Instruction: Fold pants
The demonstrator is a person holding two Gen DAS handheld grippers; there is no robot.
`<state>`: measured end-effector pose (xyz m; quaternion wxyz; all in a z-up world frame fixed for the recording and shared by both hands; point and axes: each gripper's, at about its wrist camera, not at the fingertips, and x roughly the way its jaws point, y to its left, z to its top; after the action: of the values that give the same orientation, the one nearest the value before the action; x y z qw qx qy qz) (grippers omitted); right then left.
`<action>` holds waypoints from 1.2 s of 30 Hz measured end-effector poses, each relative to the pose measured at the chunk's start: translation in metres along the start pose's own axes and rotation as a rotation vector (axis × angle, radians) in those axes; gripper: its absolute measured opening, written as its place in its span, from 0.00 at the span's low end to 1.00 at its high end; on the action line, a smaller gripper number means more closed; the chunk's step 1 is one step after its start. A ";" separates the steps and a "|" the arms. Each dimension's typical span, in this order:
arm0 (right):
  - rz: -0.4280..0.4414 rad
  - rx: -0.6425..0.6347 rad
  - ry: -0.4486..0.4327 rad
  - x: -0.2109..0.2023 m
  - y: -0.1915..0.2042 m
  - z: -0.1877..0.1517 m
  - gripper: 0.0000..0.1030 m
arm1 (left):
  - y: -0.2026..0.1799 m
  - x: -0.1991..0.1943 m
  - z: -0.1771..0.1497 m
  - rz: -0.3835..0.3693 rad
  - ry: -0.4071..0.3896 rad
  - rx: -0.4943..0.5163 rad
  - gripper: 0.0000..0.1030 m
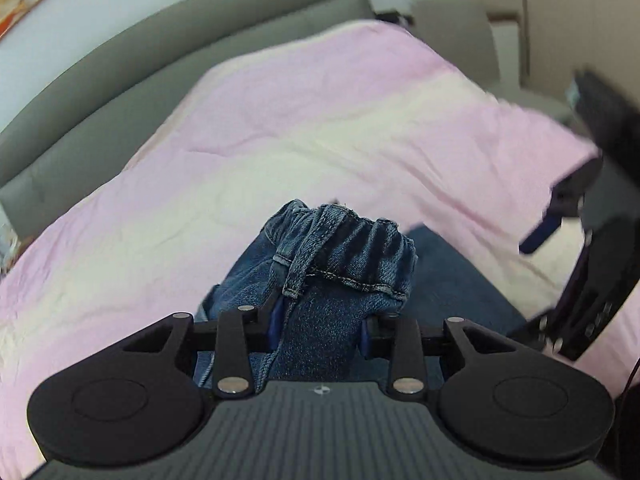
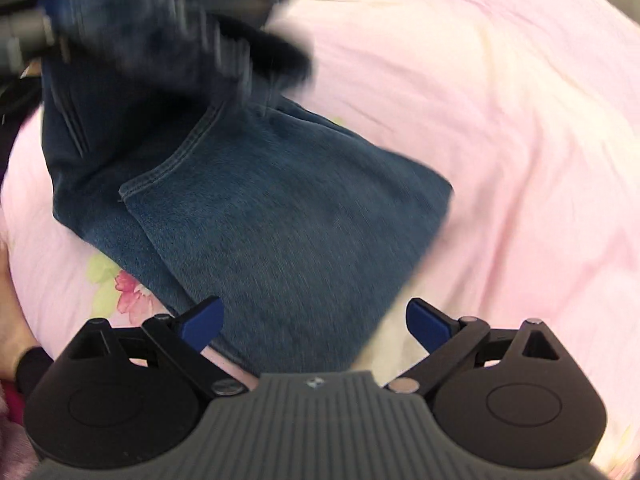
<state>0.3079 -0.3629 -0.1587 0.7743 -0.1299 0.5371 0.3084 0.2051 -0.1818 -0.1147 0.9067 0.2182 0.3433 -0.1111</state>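
Blue denim pants (image 1: 320,280) with lighter stitching along the seams, bunched between the blue pads of the black left gripper (image 1: 320,330). Same denim (image 2: 260,208) ahead of the black right gripper (image 2: 316,324), darker and blurred toward the far left. Blue fingertips (image 2: 204,322) on black linkage, grey ribbed body behind. Under the denim, pink bedsheet (image 2: 500,140) banded with cream, a pink flower with pale green leaves (image 2: 120,284) just left of the near fingertip. Grey headboard (image 1: 180,36) beyond the sheet.
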 end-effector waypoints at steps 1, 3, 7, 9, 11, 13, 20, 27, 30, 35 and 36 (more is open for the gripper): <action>0.009 0.026 -0.002 -0.001 -0.004 -0.005 0.90 | -0.011 0.006 -0.002 0.005 0.009 0.026 0.38; 0.035 0.079 -0.005 -0.003 -0.011 -0.018 0.87 | -0.026 0.015 -0.006 0.004 0.026 0.058 0.38; 0.065 0.122 0.019 0.001 -0.012 -0.035 0.80 | -0.054 0.029 -0.027 -0.001 0.078 0.159 0.38; 0.056 0.121 0.029 0.004 -0.006 -0.038 0.75 | -0.065 0.033 -0.040 -0.006 0.103 0.215 0.41; 0.052 0.137 0.031 0.005 -0.003 -0.039 0.75 | -0.069 0.039 -0.053 -0.035 0.141 0.240 0.43; 0.064 0.185 0.015 0.003 -0.003 -0.038 0.75 | -0.066 0.042 -0.064 -0.061 0.136 0.254 0.46; 0.142 0.383 -0.075 -0.014 -0.006 -0.023 0.75 | -0.031 0.024 -0.064 -0.248 0.087 0.106 0.73; 0.191 0.467 -0.154 -0.023 0.008 0.002 0.65 | 0.032 -0.007 -0.078 -0.336 0.094 -0.068 0.74; 0.229 0.473 -0.168 -0.013 0.018 0.017 0.60 | 0.055 -0.011 -0.099 -0.250 0.129 -0.026 0.74; 0.211 0.516 -0.156 0.011 0.022 0.035 0.55 | 0.084 -0.016 -0.150 -0.143 0.217 -0.016 0.75; 0.209 0.534 -0.150 0.016 0.020 0.036 0.55 | 0.089 -0.014 -0.160 -0.123 0.234 -0.030 0.75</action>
<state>0.3267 -0.3226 -0.1566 0.7827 0.1578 0.5509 0.2430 0.1347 -0.0273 -0.1839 0.8551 0.1945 0.4612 -0.1352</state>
